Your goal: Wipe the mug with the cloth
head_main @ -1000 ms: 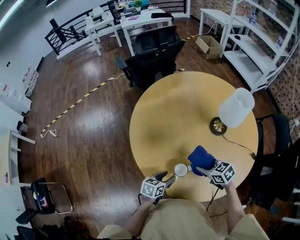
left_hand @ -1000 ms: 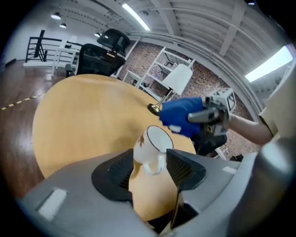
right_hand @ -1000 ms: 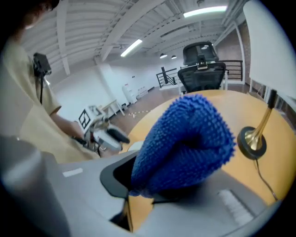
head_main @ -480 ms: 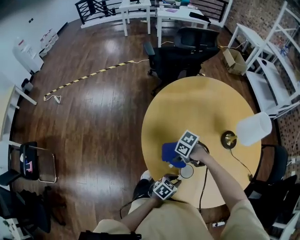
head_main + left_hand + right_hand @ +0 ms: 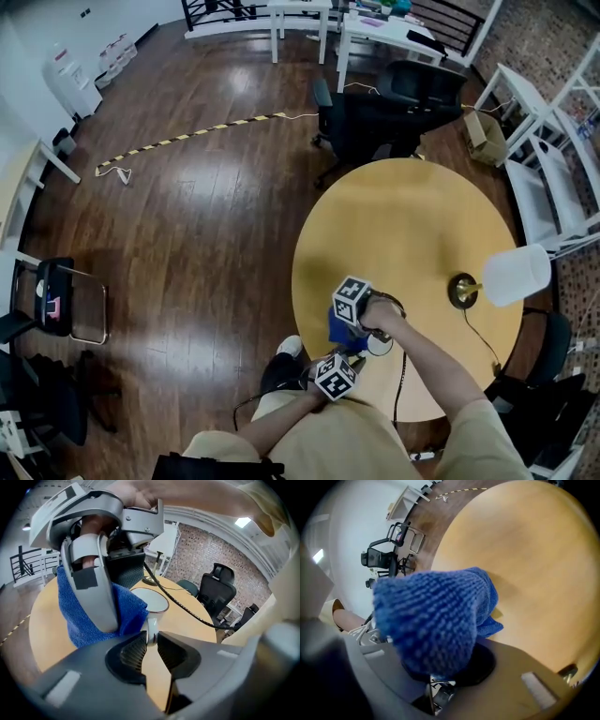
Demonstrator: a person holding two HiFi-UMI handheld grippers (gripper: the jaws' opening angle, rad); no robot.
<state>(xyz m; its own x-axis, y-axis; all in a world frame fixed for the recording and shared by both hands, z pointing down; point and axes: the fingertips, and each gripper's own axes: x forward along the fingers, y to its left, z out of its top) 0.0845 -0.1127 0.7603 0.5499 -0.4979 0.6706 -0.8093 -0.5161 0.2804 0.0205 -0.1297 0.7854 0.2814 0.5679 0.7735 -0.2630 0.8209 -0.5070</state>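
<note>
Vs a second ago: the right gripper (image 5: 440, 665) was on the right of the mug (image 5: 151, 603) in the head view, with the cloth (image 5: 436, 620) just beyond it. Now the right arm reaches across, and the cloth sits on the mug's left side, against its wall. The left gripper (image 5: 151, 643) was beside the mug with its jaws apart. They have just been closing, and now the white handle is pinched between the pads. The mug has not moved on the table (image 5: 412, 225). It stands upright near the edge closest to the person, open side up. The lamp (image 5: 517, 275) is in the same spot on the table, well apart from the mug.

The right gripper's jaws are clamped on the blue cloth, which bunches over them and hides the tips.

Counts: one mug, one cloth, two grippers, one round table, one lamp with a white shade. One striped tape line (image 5: 187, 139) lies on the wood floor. One black office chair (image 5: 394, 103) stands at the table's far edge.
</note>
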